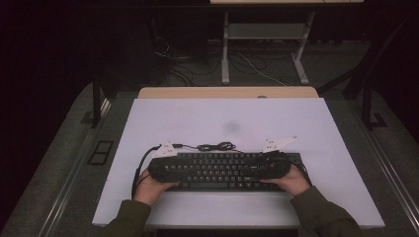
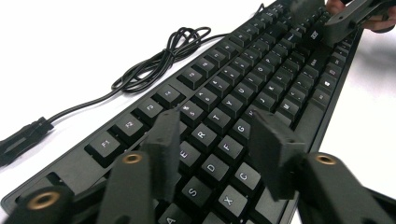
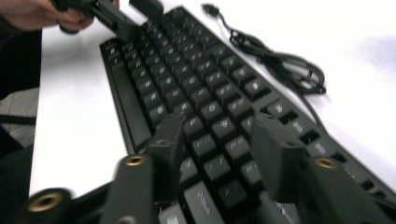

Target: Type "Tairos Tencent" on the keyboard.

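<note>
**Both grippers poised over a black keyboard**

White and matte, the table top point(image 1: 247, 118) fills the middle of a dark room, with a second desk's legs and loose wires on the floor behind it. On the near half lies a black keyboard point(image 1: 222, 170), its long axis running left to right across the person's front. Its thin cable point(image 1: 216, 146) curls into a loose coil just beyond the far edge.

The left gripper point(image 2: 219, 140) hangs over the keyboard's left end, jaws spread apart above the letter keys with nothing pinched between them. The right gripper point(image 3: 217, 140) hangs over the opposite end in the same way, jaws parted, pads on no key. Each points inward along the long axis, toward the other, so the keyboard stretches away from each hand toward its partner. Neither hand is nearer; each covers its own end.

Keycaps are low, square, slightly dished plastic with pale legends, set in a rigid flat frame with a narrow rim. Judged from this, a lift would need both ends taken together at the rim.
</note>
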`<state>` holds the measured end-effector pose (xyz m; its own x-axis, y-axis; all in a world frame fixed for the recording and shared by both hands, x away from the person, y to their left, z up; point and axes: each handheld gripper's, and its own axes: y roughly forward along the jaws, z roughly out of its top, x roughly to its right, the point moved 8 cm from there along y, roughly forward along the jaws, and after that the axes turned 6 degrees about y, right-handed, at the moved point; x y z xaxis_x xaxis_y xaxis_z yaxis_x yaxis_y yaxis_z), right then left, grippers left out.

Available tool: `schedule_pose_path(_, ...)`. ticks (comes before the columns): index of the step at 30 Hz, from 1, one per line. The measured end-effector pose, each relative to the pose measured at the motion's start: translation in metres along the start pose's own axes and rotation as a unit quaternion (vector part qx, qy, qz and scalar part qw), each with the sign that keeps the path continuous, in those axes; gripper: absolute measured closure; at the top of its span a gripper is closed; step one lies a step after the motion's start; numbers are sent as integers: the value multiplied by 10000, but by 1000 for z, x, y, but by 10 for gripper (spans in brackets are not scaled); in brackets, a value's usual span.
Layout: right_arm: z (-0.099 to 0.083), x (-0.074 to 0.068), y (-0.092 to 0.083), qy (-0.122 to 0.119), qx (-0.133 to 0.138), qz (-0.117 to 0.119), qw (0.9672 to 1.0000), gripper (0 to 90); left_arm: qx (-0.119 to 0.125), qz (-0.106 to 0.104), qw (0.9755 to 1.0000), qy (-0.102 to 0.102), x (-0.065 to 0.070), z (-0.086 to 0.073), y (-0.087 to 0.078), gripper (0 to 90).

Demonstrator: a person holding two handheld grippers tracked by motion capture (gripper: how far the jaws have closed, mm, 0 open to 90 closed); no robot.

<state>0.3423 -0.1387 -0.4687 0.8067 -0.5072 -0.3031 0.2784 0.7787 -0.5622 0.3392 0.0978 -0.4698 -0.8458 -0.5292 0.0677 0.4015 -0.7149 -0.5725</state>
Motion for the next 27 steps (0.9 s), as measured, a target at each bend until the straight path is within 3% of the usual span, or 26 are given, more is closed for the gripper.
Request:
schedule_pose_path(7, 13, -2, 10, 114, 238, -27, 9996, 359, -64, 78, 9999, 45, -3, -1, -2, 689)
schedule_pose_path(16, 23, -1, 25, 179, 426, -105, 9989, 287, -110, 88, 9999, 20, -7, -2, -2, 862)
schedule_pose_path(27, 35, -4, 42, 150, 577, -64, 9982, 263, -175, 123, 9998, 33, -11, -3, 5, 889)
